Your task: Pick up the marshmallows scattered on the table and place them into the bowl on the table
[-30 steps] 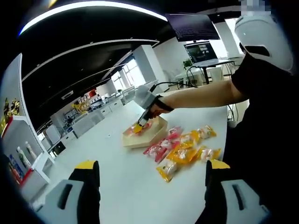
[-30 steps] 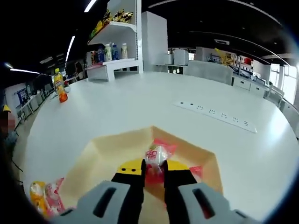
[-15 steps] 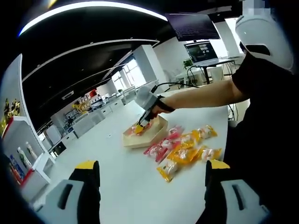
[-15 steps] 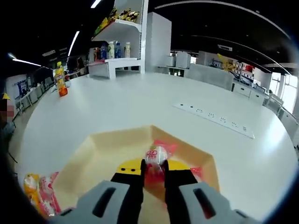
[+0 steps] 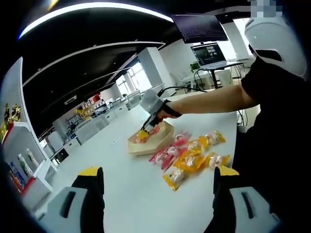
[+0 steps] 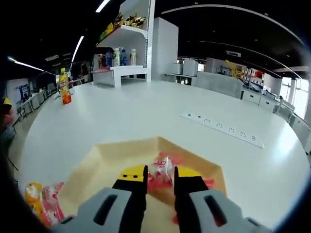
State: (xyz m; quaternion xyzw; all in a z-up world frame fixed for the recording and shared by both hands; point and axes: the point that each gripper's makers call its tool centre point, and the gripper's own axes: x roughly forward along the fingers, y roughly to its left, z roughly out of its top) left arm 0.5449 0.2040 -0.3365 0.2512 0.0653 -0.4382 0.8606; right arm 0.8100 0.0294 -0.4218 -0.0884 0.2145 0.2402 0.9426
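Note:
A shallow beige wooden bowl (image 6: 109,153) lies on the white table, and in the left gripper view the bowl (image 5: 160,141) sits mid-table. My right gripper (image 6: 160,174) hovers over it, jaws slightly parted. A red-and-white marshmallow packet (image 6: 160,166) lies in the bowl between them, beside other red packets (image 6: 206,183). From the left gripper view, the right gripper (image 5: 145,132) points down into the bowl. Several yellow and pink marshmallow packets (image 5: 192,156) lie scattered near the bowl. My left gripper (image 5: 158,172) is held wide open above the table, short of the nearest packet (image 5: 175,177).
A person in black with a white helmet (image 5: 274,43) stands at the table's right edge. An orange bottle (image 6: 63,90) and a power strip (image 6: 223,128) sit farther out on the table. More packets (image 6: 41,206) lie left of the bowl. Shelves (image 6: 121,53) stand behind.
My right gripper's jaws have parted and lifted a little; the packet they held now lies in the bowl. The left gripper has stayed still.

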